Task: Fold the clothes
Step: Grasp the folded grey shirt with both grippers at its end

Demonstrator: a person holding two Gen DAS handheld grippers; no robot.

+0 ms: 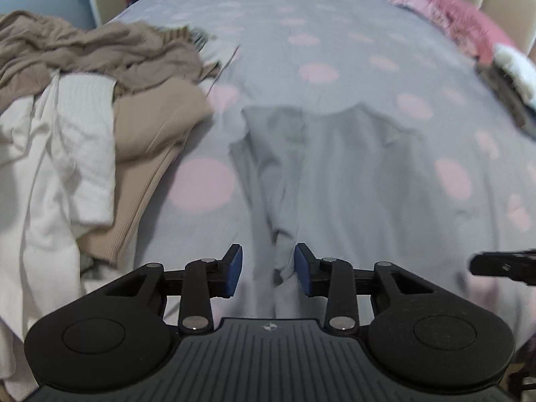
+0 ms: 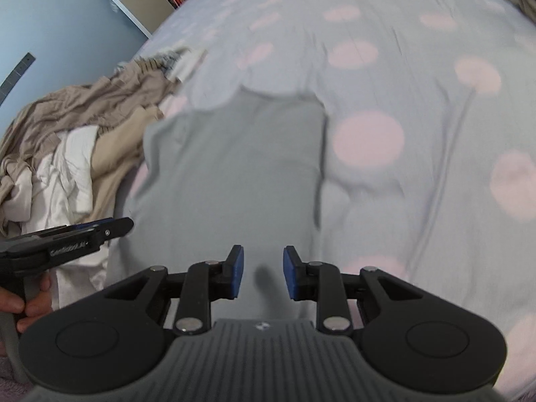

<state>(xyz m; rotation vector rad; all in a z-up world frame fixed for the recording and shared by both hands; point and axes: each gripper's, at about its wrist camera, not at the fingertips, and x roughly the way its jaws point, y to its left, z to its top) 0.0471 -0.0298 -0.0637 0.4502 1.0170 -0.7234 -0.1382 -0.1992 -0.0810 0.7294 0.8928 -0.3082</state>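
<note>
A light grey garment (image 1: 335,167) lies partly folded on the bed; it also shows in the right wrist view (image 2: 234,167). My left gripper (image 1: 268,269) is open just above its near left edge, where a bunched fold of the cloth rises between the blue pads without being pinched. My right gripper (image 2: 263,276) is open over the garment's near part, with nothing between its pads. The right gripper's tip shows in the left wrist view (image 1: 502,264), and the left gripper shows in the right wrist view (image 2: 67,238).
The bedspread (image 1: 318,33) is grey with pink dots. A pile of beige and white clothes (image 1: 83,100) lies to the left, also in the right wrist view (image 2: 67,140). Pink and white clothes (image 1: 469,23) lie at the far right. A door and a shelf stand beyond the bed.
</note>
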